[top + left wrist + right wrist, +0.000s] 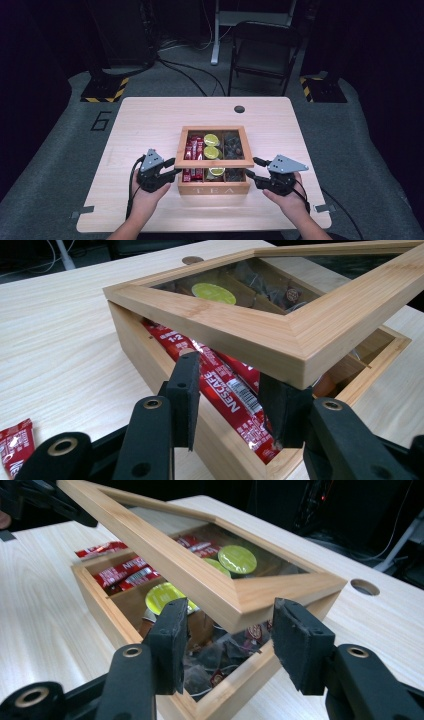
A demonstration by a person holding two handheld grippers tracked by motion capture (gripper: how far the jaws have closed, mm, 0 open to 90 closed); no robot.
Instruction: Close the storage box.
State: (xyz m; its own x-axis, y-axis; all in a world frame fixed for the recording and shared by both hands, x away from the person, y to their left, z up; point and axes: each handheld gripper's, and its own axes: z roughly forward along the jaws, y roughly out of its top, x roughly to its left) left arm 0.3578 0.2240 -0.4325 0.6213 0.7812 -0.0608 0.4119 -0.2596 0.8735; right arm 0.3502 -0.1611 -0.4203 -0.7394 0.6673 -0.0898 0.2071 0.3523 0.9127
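A wooden tea box (214, 189) sits at the table's near middle, and its glass-paned lid (214, 163) is tilted up at the front. Inside lie red Nescafe sticks (227, 390), green-topped capsules (237, 559) and dark tea bags (220, 662). My left gripper (172, 167) is at the lid's front left corner. In the left gripper view the lid corner (295, 357) sits on one jaw of the left gripper (232, 395), with a clear gap to the other. My right gripper (251, 168) is at the front right corner. That corner (240, 607) lies over the gap between the spread jaws of the right gripper (231, 612).
A loose red sachet (15, 445) lies on the table left of the box. The far table edge has a round cable hole (239, 109). A folding chair (262, 47) stands beyond the table. My forearms enter over the near edge.
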